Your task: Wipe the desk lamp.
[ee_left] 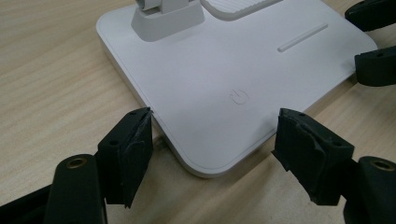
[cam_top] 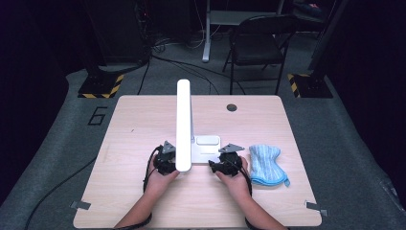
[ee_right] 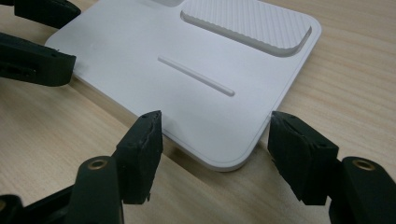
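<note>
You see a lamp base of smooth matt white plastic, its ribbed pad at 1 o'clock, pale wood-grain worktop, and a fuzzy blue cloth.

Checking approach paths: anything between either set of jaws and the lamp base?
Nothing visible. The left gripper and right gripper are both open, each straddling a near corner of the lamp base. The blue cloth lies off to the right.

Light wood table, round grommet hole near far edge. On it: 1 white desk lamp on its flat base, centre; 1 blue cloth just right.
</note>
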The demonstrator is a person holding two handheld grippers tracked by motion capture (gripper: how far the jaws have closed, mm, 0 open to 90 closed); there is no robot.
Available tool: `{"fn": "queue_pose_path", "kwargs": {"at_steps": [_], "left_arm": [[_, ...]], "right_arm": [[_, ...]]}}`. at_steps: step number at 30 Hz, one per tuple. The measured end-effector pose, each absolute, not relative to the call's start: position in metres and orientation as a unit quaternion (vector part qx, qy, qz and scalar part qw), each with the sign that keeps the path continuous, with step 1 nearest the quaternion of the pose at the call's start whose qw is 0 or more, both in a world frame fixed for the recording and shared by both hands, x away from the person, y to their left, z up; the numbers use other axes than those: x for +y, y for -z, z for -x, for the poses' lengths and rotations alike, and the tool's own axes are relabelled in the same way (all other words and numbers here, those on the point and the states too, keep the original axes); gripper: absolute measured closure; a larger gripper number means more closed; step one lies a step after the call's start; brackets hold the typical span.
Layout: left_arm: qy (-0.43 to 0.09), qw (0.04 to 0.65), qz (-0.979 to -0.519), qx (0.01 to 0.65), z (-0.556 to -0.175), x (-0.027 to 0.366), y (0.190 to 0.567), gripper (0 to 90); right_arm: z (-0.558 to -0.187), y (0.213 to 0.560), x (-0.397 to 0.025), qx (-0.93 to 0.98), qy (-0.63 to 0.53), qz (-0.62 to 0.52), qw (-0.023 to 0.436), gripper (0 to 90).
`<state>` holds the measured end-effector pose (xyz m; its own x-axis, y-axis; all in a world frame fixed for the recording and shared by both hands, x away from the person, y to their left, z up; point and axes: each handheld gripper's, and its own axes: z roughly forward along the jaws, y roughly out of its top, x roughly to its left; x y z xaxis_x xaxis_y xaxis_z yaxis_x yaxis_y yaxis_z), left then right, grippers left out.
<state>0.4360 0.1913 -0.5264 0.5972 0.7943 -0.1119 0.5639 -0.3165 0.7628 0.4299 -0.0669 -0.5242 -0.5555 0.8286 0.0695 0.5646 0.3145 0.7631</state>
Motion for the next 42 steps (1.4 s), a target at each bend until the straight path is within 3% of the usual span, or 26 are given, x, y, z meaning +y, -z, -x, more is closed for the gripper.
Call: {"fn": "queue_pose_path", "kwargs": {"at_steps": [21,35,42], "left_arm": [[-0.145,0.421,-0.792,0.417,-0.42,0.208,0.502,26.5],[-0.125,0.432,-0.794,0.409,-0.384,0.233,0.481,26.5],[-0.122,0.432,-0.795,0.408,-0.368,0.238,0.479,25.9]], "right_arm": [[-0.414,0.497,-0.073,0.789,-0.416,-0.414,0.182,35.9],[-0.364,0.478,-0.117,0.773,-0.475,-0.394,0.145,34.6],[-0.339,0.485,-0.139,0.764,-0.48,-0.402,0.155,34.6]]}}
